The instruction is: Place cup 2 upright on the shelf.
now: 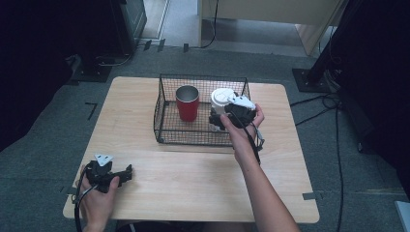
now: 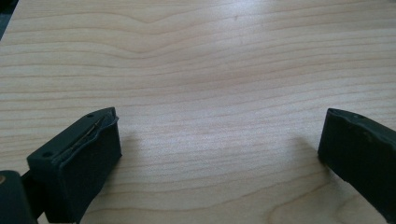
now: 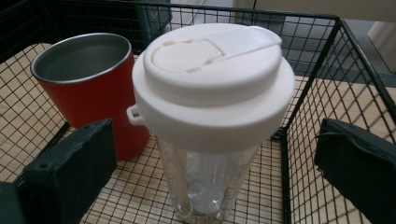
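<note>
A clear tumbler with a white lid (image 3: 210,84) stands upright in the black wire basket (image 3: 327,70), next to a red metal cup (image 3: 88,84). My right gripper (image 3: 215,135) is open, one jaw on each side of the tumbler with gaps to it. From above, the tumbler (image 1: 222,97) is in the basket's right half and the red cup (image 1: 187,102) in the middle. The right gripper (image 1: 218,118) reaches over the basket's front right. My left gripper (image 2: 219,126) is open and empty over bare wood, at the front left of the table (image 1: 127,174).
The basket (image 1: 159,111) stands at the back middle of the wooden table (image 1: 193,179). Cables lie on the grey floor to the right (image 1: 329,104). Dark stands and furniture (image 1: 101,34) surround the table.
</note>
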Motion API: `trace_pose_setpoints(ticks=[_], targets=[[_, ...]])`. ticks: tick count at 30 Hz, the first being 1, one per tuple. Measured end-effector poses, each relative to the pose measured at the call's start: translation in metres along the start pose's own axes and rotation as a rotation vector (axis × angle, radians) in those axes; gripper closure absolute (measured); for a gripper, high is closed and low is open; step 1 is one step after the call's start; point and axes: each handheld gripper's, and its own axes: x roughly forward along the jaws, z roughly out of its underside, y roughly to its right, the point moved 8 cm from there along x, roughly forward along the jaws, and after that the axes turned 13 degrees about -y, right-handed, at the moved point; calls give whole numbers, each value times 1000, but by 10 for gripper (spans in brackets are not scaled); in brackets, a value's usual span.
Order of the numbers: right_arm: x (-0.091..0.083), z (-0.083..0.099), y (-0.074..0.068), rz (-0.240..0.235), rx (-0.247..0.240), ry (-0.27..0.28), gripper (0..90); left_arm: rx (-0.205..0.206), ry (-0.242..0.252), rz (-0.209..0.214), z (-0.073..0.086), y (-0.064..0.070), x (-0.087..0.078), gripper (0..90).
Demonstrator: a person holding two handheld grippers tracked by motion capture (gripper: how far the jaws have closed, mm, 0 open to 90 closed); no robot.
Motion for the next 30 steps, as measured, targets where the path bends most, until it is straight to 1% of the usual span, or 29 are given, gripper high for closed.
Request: trace_pose_setpoints(ticks=[1,7,10,13,17,20,24,30], targets=[[-2,2,2,-1,-7,4,0,0,0,-1,0,0,0,0],[-12,15,9,-5,-11,15,0,1,0,0,0,0,0,0],[-18,23,10,-17,-22,25,0,-1,1,-1,0,0,0,0],[-25,32,12,-33,-21,32,0,0,0,-1,0,0,0,0],[-32,43,15,-39,-22,40,0,0,0,-1,0,0,0,0],[-39,51,19,-32,-35,52,0,0,0,-1,0,0,0,0],[-46,62,25,-32,-34,61,0,0,0,-1,0,0,0,0],[-54,78,36,-30,-32,60,0,0,-1,-1,0,0,0,0]])
